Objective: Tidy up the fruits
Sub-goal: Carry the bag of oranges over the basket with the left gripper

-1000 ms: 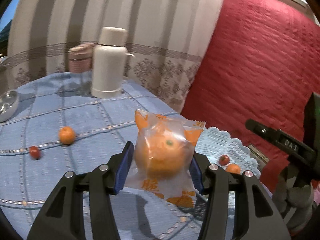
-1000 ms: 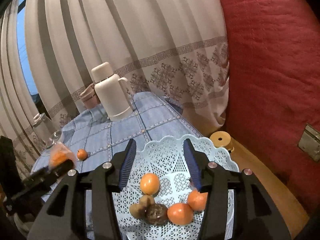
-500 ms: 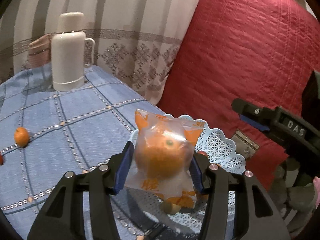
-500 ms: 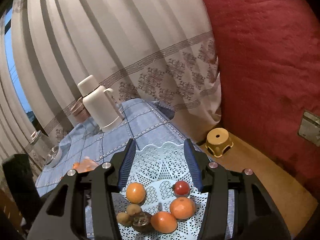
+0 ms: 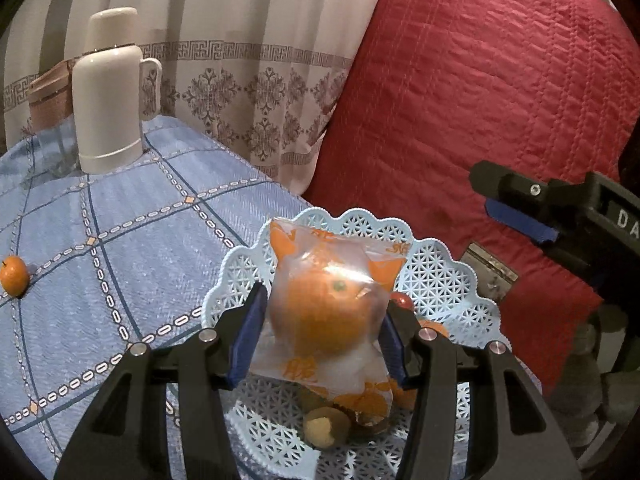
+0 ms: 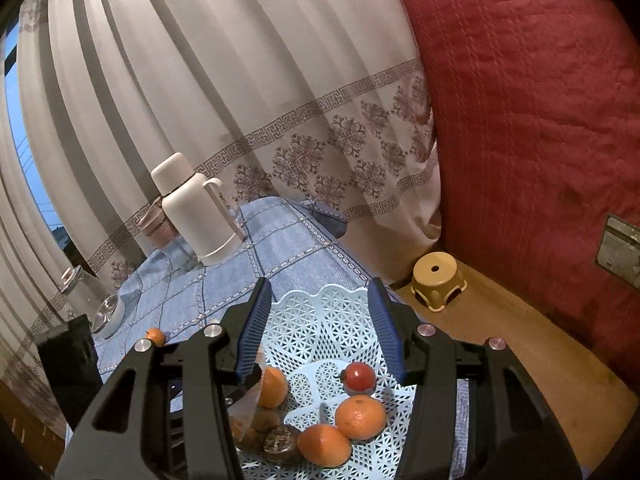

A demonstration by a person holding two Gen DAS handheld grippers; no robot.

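Observation:
My left gripper (image 5: 322,332) is shut on a bagged orange (image 5: 326,312), held just above the light blue lattice fruit basket (image 5: 436,276). The basket also shows in the right wrist view (image 6: 320,320), holding several oranges (image 6: 360,416), a red fruit (image 6: 360,376) and brown fruits (image 6: 280,446). My right gripper (image 6: 320,328) is open and empty, above the basket; it appears at the right of the left wrist view (image 5: 520,216). A loose small orange (image 5: 14,274) lies on the blue tablecloth to the left.
A white thermos (image 5: 106,92) and a pink container (image 5: 44,96) stand at the table's far edge by the curtain. A red quilted wall (image 5: 480,100) is close to the right. A yellow stool (image 6: 438,276) sits on the floor. Glass dishes (image 6: 108,312) stand at the left.
My left gripper carried the bagged orange rightwards from over the tablecloth to above the basket. My right gripper stayed open, rising a little over the basket.

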